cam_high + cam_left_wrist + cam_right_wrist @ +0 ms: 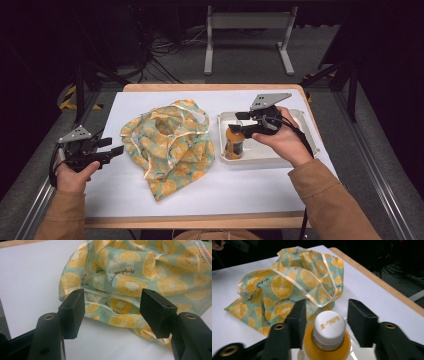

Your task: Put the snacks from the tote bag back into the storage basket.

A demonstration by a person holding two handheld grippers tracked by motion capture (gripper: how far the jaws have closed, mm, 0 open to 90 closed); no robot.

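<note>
I am holding my right tool [325, 325] with its jaws apart around the orange bottle [234, 142] (white cap, standing in the white tray [280, 155]). My left tool [112, 312] is gaping wide beside the fruit-print bag [170, 145] on the surface [250, 190].

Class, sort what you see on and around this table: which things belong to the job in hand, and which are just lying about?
Part of the job:
- juice bottle, between the right tongs, jaws open
- white tray it stands in
- fruit-print cloth bag, in front of the open left tongs

Just lying about:
- grey metal stand on the floor behind
- loose cables beside it
</note>
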